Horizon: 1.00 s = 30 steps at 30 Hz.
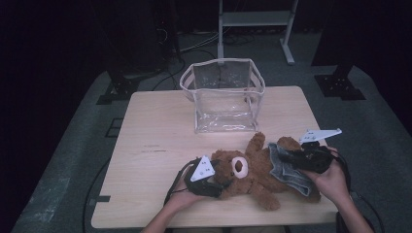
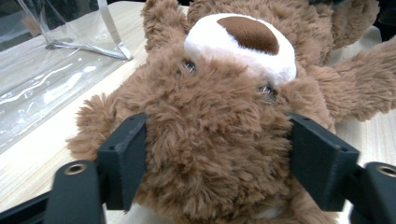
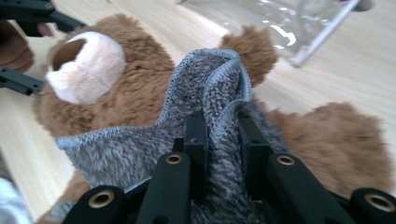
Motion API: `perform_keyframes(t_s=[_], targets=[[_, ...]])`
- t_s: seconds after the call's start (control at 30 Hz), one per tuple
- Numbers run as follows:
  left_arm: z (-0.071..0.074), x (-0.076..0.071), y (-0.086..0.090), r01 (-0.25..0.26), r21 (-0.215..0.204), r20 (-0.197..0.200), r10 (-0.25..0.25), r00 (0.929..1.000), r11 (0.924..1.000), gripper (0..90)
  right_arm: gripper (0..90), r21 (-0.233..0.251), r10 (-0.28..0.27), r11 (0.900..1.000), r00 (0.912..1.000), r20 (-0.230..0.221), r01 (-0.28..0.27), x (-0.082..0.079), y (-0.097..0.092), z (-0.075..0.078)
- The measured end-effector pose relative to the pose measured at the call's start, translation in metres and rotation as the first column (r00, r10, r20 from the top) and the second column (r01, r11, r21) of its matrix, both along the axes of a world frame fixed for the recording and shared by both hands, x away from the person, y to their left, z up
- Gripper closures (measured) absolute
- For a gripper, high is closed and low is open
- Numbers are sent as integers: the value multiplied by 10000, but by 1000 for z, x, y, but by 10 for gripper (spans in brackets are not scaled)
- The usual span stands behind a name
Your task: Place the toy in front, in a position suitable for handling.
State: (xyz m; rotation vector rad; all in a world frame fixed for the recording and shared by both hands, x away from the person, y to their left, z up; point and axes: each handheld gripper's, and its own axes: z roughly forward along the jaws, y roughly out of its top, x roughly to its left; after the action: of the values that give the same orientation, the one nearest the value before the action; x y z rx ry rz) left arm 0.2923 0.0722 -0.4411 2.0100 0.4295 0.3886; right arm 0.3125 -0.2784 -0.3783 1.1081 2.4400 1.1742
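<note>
Teddy bear (image 1: 252, 170) lies head at nine o'clock between the left gripper's (image 1: 211, 182) straddling jaws; right gripper (image 1: 291, 158) pinches its grey cloth (image 1: 286, 172) at three.

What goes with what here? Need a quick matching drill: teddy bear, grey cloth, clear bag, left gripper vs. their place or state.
Column 1:
1. teddy bear
2. grey cloth
3. clear bag
4. left gripper

Column 2:
A. stands upright at the far side of the table
B. pinched between the right gripper's jaws
C. lies on its back on the table
D. jaws either side of the bear's head

Pairs: 1-C, 2-B, 3-A, 4-D
</note>
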Motion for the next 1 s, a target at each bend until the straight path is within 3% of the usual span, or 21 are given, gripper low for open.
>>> perform_keyframes(t_s=[0.2,0.3,0.33,0.37,0.43,0.57,0.7,0.87,1.0], targets=[[11,-3,-5,-32,-531,49,35,10000,9986,150,771,543,483,9974,9987,-134,-475,-9,15,-11],[14,-8,-8,103,-244,412,-93,9991,9997,172,774,744,846,9938,9960,-288,-823,-15,31,-16],[14,-8,-8,92,-147,497,-84,9987,9998,232,774,753,1055,9918,9939,-310,-1029,-16,37,-16],[13,-9,-7,67,215,649,-81,9979,9997,256,774,718,1120,9914,9932,-331,-1094,-17,40,-16],[12,-8,-4,-22,37,501,20,9987,10000,297,773,262,1101,9936,9939,79,-1103,-20,49,-7],[12,-11,-4,108,244,710,-125,9974,9996,333,772,507,1300,9899,9905,440,-1321,-14,63,9],[11,-15,-4,169,397,870,-203,9960,9991,336,770,-16,1571,9875,9855,644,-1573,-5,85,10],[10,-15,-2,263,398,853,-296,9959,9989,335,769,117,1739,9847,9846,197,-1741,-3,78,-1],[18,-12,-1,481,-378,68,-479,9988,9981,302,770,417,1707,9844,9853,93,-1709,-14,64,-7]])
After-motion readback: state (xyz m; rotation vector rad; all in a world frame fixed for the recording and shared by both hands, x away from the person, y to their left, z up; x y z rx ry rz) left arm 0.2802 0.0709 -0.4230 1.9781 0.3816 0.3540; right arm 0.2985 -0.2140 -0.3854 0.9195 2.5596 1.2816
